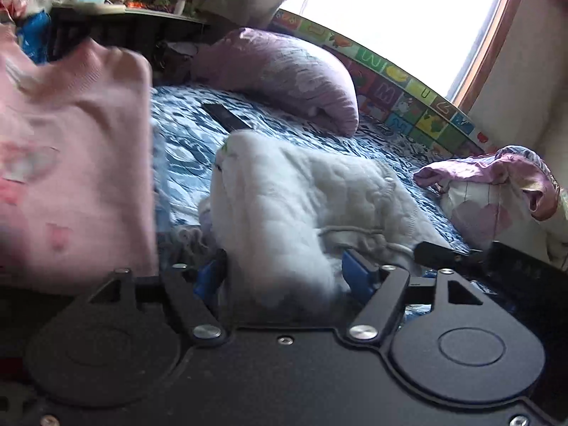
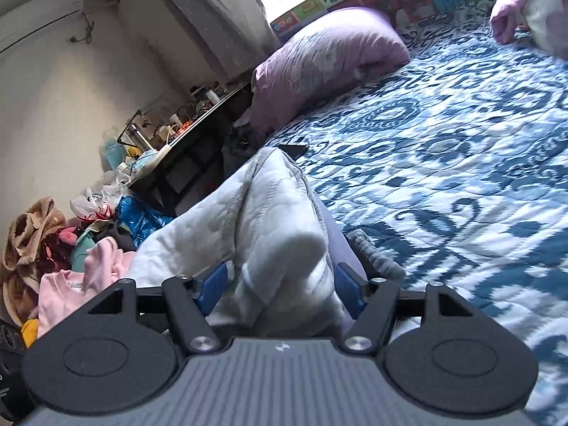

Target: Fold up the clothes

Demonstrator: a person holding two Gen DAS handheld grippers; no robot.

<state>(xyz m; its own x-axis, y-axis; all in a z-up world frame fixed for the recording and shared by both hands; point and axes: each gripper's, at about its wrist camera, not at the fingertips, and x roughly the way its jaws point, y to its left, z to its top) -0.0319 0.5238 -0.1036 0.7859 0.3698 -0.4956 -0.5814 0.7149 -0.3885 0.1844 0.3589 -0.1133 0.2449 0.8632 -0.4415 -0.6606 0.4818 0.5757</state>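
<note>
Bed w/ blue-and-white patterned quilted cover (image 2: 443,149) fills most of both views; it is the work surface. Far side: lilac floral pillow (image 2: 330,56), alphabet play-mat panel (image 1: 408,85) along the wall under the window. Far right: bunched lilac-and-white bedding (image 1: 497,191).

Task item: pale grey-white quilted garment w/ snap buttons (image 1: 305,206), held up off the bed cover, bunched and draped, not flat. Both grippers have it.

Pink knit top w/ printed motif (image 1: 71,177) hangs near left in left wrist view, blurred; what holds it I can't tell. More pink clothing in a heap (image 2: 78,284) by the bedside, near left in right wrist view. Small dark flat object (image 1: 227,117) on the cover beyond the garment, too blurred to ID.

Step, my read: garment gripped at two places, carried or being spread; no folds visible on it. Fits either laying it out to fold, or lifting it mid-fold. Next needs cloth flat on the bed cover, edges found.

Pose: left gripper (image 1: 284,273) aimed across the bed, jaws narrowed, pinching a thick wad of the garment betw blue pads. Right gripper (image 2: 280,291) tilted, aimed toward far left, jaws likewise clamped on a fold.
</note>
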